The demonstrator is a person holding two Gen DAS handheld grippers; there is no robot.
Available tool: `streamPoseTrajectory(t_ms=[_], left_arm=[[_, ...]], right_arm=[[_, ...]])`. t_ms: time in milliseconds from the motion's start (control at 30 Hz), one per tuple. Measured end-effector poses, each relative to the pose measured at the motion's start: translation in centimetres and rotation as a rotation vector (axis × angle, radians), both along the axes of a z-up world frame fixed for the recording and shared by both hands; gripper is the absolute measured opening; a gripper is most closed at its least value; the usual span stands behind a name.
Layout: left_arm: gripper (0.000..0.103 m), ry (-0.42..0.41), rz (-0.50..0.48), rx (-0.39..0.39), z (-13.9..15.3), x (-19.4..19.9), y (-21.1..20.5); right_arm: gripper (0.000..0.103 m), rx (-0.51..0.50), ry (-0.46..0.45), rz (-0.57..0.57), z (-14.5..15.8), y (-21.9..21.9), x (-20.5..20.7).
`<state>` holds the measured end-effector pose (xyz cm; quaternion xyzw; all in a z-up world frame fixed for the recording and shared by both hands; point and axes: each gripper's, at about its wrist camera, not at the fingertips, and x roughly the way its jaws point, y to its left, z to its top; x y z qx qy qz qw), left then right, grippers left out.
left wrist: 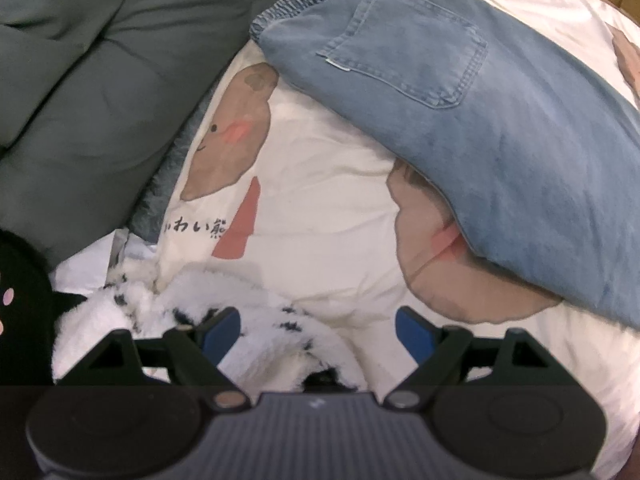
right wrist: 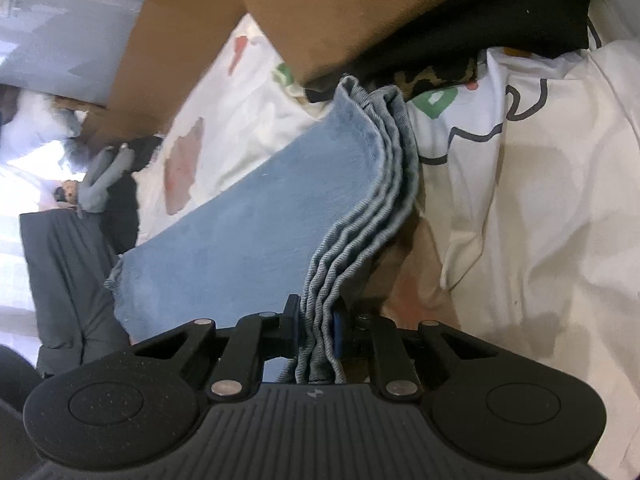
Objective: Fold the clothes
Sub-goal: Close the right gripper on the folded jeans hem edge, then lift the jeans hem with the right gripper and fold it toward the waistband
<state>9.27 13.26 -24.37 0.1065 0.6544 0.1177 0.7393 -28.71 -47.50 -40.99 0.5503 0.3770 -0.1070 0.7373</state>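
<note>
Light blue jeans [left wrist: 460, 92] lie folded on a white cartoon-print bedsheet [left wrist: 316, 200], waistband at the top, back pocket facing up. My left gripper [left wrist: 318, 332] is open and empty, low over the sheet and a fluffy white garment with black spots [left wrist: 224, 312], short of the jeans. In the right wrist view my right gripper [right wrist: 318, 316] is shut on the stacked leg hems of the jeans [right wrist: 248, 216], several denim layers pinched between its fingers.
A grey-green quilt [left wrist: 80, 80] lies left of the sheet. A black item with pink dots [left wrist: 16, 300] sits at the far left. A cardboard box [right wrist: 224, 20], dark clothing [right wrist: 500, 20] and a dark grey garment [right wrist: 68, 276] surround the jeans.
</note>
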Motion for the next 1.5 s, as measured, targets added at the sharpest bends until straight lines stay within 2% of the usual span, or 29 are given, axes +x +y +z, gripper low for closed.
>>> streamPoseTrajectory(t_ms=[133,267,500,600,733,933,967,1000,1067,1167,1500], left_arm=[[0.086,0.004,0.005,0.002,-0.1,-0.2,0.3],[0.086,0.01,0.007,0.004,-0.1,-0.4,0.7],[0.086,0.023,0.022,0.013,-0.7,-1.1,1.7],[0.086,0.033,0.019,0.018,-1.0,-1.2,1.8],[0.086,0.026,0.011,0.018,-0.7,-0.6,1.7],[0.086,0.006,-0.005,-0.001,-0.7,0.7,0.9],[0.086,0.004,-0.01,-0.005,-0.8,0.9,0.7],[0.086,0.004,-0.016,-0.006,-1.0,1.1,0.6],[0.086,0.014,-0.028,-0.003,-1.4,1.3,0.1],[0.086,0.037,-0.083,0.012,-1.7,1.4,-1.0],[0.086,-0.018,-0.123,-0.026,-0.8,3.2,-2.8]], right_arm=[[0.023,0.024,0.03,-0.022,-1.3,-0.7,0.7],[0.026,0.025,0.116,-0.011,-2.6,-1.3,1.1],[0.028,0.074,0.121,-0.011,-3.0,-1.8,-0.6],[0.026,0.087,0.096,-0.051,-3.3,-2.0,-0.9],[0.026,0.083,0.052,-0.075,-3.4,-1.9,-0.2],[0.028,0.058,0.073,-0.058,-3.7,-1.7,1.7],[0.02,0.049,0.077,-0.053,-3.5,-1.6,1.9],[0.011,0.025,0.09,-0.039,-3.1,-1.5,2.1],[0.01,-0.047,0.132,-0.004,-1.8,-1.0,2.8],[0.009,-0.126,0.11,0.075,1.4,0.0,4.1],[0.009,-0.22,0.014,0.13,11.3,0.7,4.3]])
